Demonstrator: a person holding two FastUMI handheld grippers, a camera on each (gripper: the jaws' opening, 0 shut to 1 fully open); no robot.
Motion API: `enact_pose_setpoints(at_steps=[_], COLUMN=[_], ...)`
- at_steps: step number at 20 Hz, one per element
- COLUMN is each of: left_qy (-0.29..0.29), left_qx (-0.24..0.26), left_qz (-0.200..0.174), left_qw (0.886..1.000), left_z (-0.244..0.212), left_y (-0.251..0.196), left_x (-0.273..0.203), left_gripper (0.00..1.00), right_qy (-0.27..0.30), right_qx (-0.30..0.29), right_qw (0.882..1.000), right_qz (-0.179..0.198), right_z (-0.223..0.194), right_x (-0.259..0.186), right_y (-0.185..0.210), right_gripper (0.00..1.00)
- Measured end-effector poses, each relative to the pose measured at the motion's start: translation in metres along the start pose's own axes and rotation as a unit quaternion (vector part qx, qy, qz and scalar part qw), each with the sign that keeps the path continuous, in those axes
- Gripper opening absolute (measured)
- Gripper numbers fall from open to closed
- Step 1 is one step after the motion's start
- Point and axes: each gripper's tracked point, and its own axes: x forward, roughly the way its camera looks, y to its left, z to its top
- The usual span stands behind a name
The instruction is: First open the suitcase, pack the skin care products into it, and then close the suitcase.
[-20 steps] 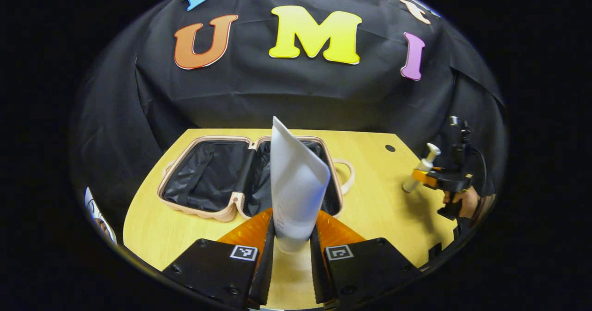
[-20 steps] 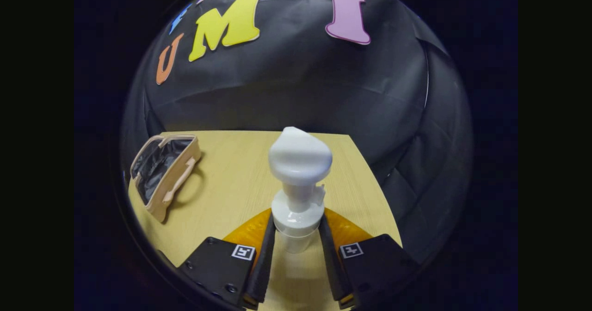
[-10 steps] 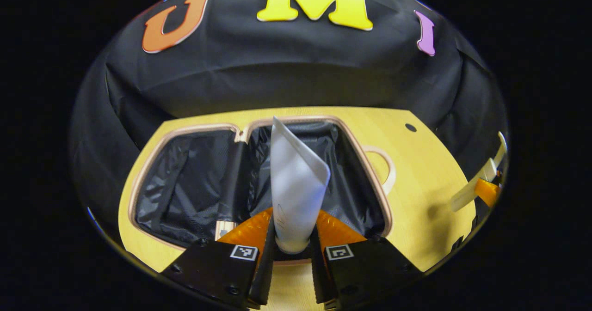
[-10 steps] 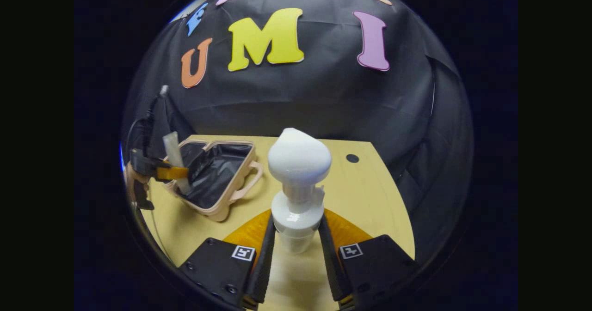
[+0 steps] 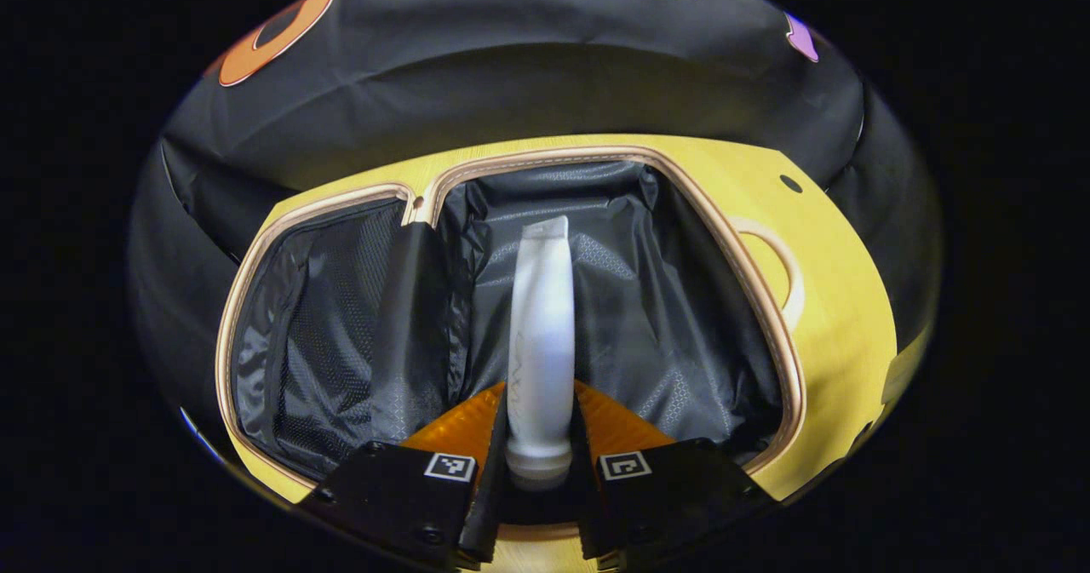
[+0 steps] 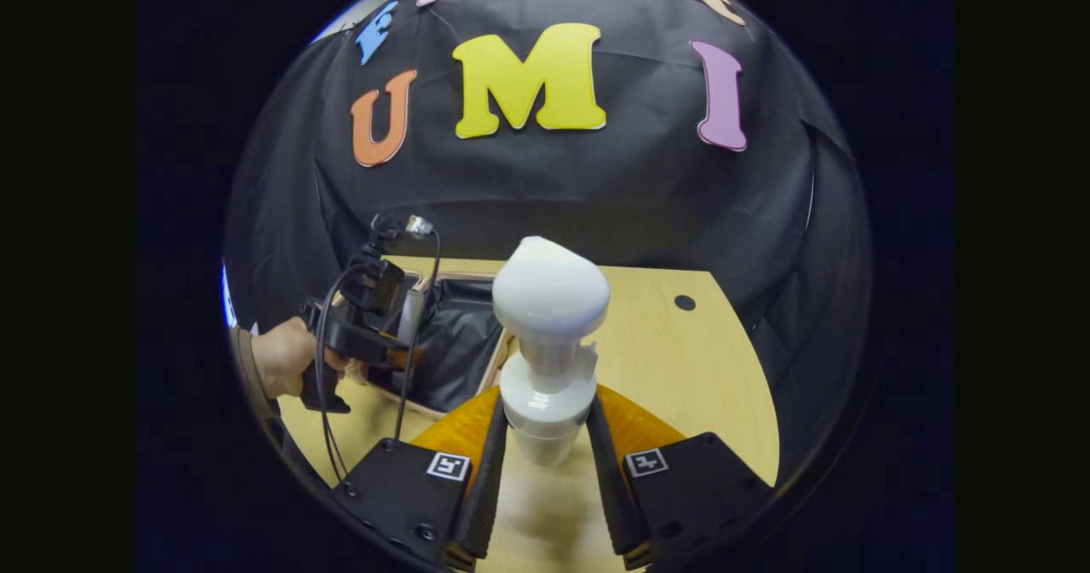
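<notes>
Item 1, nearest: my left gripper [image 5: 538,462], clenched on a soft white squeeze tube [image 5: 540,343], cap end between the fingers, crimped end pointing to 12 o'clock.

Item 2, beyond it: open beige hard-shell suitcase with black fabric lining [image 5: 681,318]. The tube hangs over its right-hand half; mesh-lined half lies at 9 o'clock, carry handle at 3 o'clock.

Handling, as I judge it: lower the tube until it lies flat on the lining, then release; keep clear of the rim.

Item 3: my right gripper [image 6: 545,458], grasping a white pump bottle with a rounded head [image 6: 549,343], over the pale wooden table [image 6: 681,369]. Suitcase at its 10 o'clock, well apart; wait its turn.
</notes>
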Motion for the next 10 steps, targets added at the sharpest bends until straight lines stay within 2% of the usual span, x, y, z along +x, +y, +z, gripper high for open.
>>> enact_pose_setpoints(at_steps=[3,5,6,7,9,10], left_qy=[0.026,0.004,-0.031,-0.047,-0.079,-0.104], left_qx=[-0.017,-0.031,-0.037,-0.038,-0.046,-0.053], left_qz=[-0.001,-0.010,-0.011,-0.010,-0.006,-0.003], left_qw=[1.000,0.999,0.999,0.998,0.996,0.993], left_z=[-0.012,-0.004,0.011,0.018,0.030,0.034], left_y=[0.003,0.002,0.002,0.003,0.007,0.013], left_x=[0.017,0.012,-0.002,-0.009,-0.028,-0.043], left_gripper=[0.39,0.41,0.53,0.45,0.70,0.69], right_qy=[0.000,0.005,0.008,0.010,0.020,0.032], right_qx=[-0.012,-0.030,-0.034,-0.035,-0.039,-0.034], right_qw=[1.000,0.999,0.999,0.999,0.998,0.998], right_qz=[0.002,0.019,0.031,0.039,0.048,0.050], right_z=[0.017,0.031,0.040,0.043,0.047,0.045], right_x=[0.016,0.038,0.052,0.059,0.075,0.083], right_y=[0.013,0.030,0.043,0.052,0.067,0.073], right_gripper=[0.49,0.49,0.49,0.49,0.49,0.47])
